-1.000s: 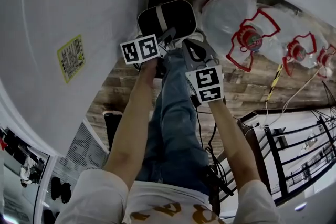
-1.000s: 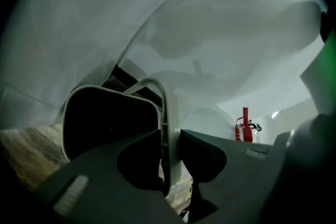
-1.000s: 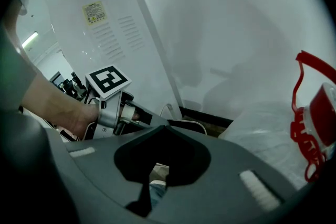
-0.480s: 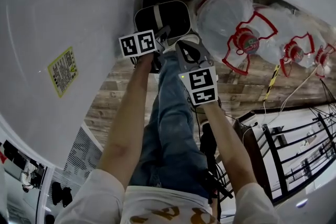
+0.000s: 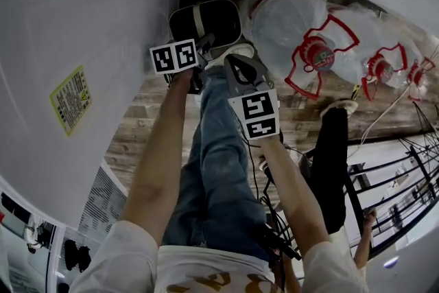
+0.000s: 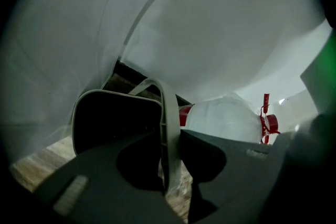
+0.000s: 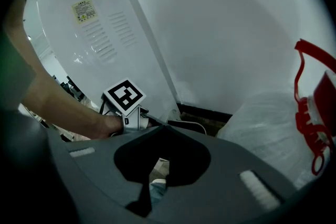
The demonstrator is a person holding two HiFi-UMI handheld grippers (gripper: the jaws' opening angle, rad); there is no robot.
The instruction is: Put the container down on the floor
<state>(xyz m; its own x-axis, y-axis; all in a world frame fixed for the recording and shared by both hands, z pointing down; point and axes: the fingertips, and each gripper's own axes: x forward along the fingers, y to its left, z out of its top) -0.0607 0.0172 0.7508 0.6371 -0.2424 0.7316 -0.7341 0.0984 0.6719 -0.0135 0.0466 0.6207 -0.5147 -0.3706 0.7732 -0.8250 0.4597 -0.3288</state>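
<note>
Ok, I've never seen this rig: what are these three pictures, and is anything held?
No robot: a person holds a two-jaw gripper in each hand. The head view looks down past their jeans to the wooden floor; the other two views ride on the grippers. The left gripper is shut on the grey handle of the dark container, beside bagged water jugs and a white appliance. The right gripper is shut, empty. Whether the container touches the floor is unclear.
</note>
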